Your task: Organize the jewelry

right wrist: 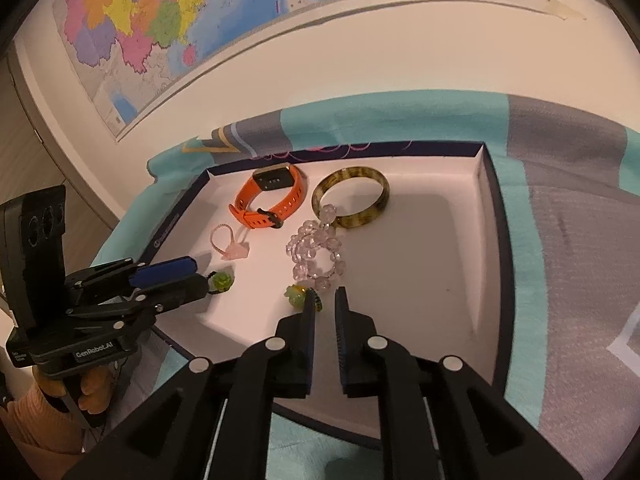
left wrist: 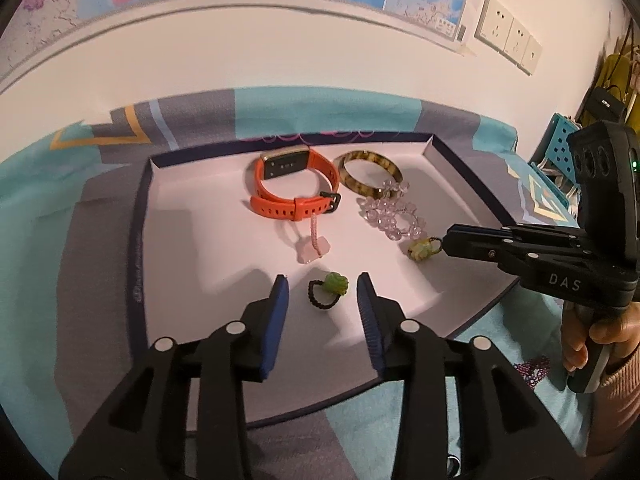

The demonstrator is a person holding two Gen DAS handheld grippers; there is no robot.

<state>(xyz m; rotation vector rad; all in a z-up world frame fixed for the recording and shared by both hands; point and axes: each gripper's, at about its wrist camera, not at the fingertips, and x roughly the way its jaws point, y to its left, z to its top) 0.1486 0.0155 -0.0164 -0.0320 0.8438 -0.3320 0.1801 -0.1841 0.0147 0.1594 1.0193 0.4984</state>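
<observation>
A white tray with a dark blue rim [left wrist: 148, 200] [right wrist: 490, 200] lies on a teal and grey cloth. A green flower ring on a black cord [left wrist: 330, 290] [right wrist: 222, 280] lies on the tray floor between the fingers of my left gripper [left wrist: 322, 280] [right wrist: 202, 276]. That gripper is open and its pads stand clear of the ring. A yellow-green flower ring [left wrist: 422, 250] [right wrist: 296, 294] lies at the tip of my right gripper [right wrist: 325, 294] [left wrist: 444, 240]. Its jaws show a narrow gap, with the ring's cord beside the left finger and not pinched.
Further back in the tray lie an orange watch band [left wrist: 296, 184] [right wrist: 272, 200], a tortoiseshell bangle [left wrist: 370, 174] [right wrist: 352, 196], a clear bead bracelet [left wrist: 390, 212] [right wrist: 316, 256] and a pink charm ring [left wrist: 314, 248] [right wrist: 232, 246]. Purple beads [left wrist: 532, 372] lie on the cloth.
</observation>
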